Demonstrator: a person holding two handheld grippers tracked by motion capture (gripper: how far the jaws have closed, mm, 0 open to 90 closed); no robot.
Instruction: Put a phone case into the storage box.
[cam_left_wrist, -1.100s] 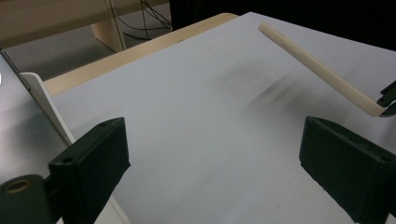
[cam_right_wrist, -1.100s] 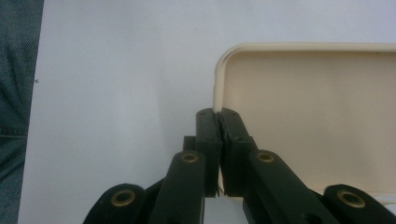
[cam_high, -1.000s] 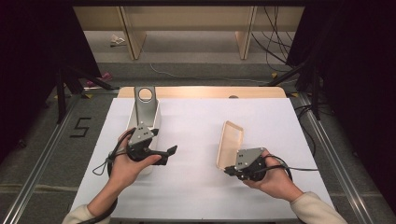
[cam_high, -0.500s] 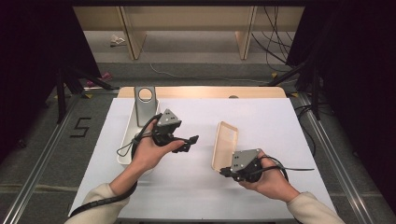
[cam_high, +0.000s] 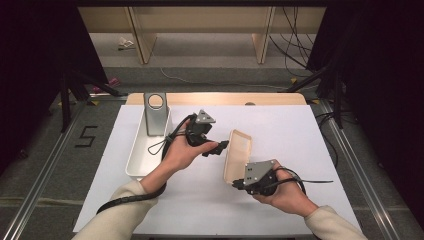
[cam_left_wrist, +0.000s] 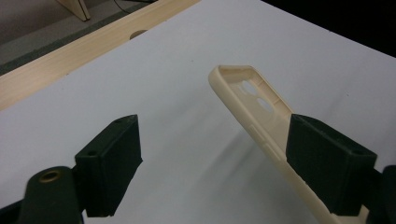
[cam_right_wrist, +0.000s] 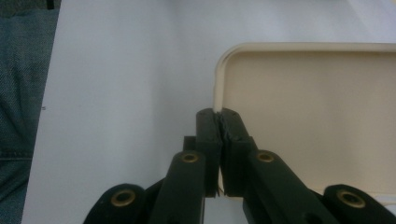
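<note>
A cream phone case (cam_high: 239, 155) stands tilted on its long edge on the white table top. My right gripper (cam_high: 239, 184) is shut on its near rim; in the right gripper view the two jaws pinch the case (cam_right_wrist: 317, 121) at its corner edge, right gripper (cam_right_wrist: 220, 114). My left gripper (cam_high: 216, 148) hovers just left of the case, pointing at it. In the left gripper view its jaws stand wide, left gripper (cam_left_wrist: 212, 121), and have just been closing a little. The case (cam_left_wrist: 252, 107) runs along the inside of the right jaw; no pad presses on it.
A white oblong tray (cam_high: 137, 160) lies at the left of the table, with a grey metal stand (cam_high: 155, 112) upright at its far end. A wooden strip (cam_high: 215, 98) borders the table's far edge. Cables trail from both grippers.
My left hand has travelled right from the tray to the phone case. The right hand and the case have hardly moved.
</note>
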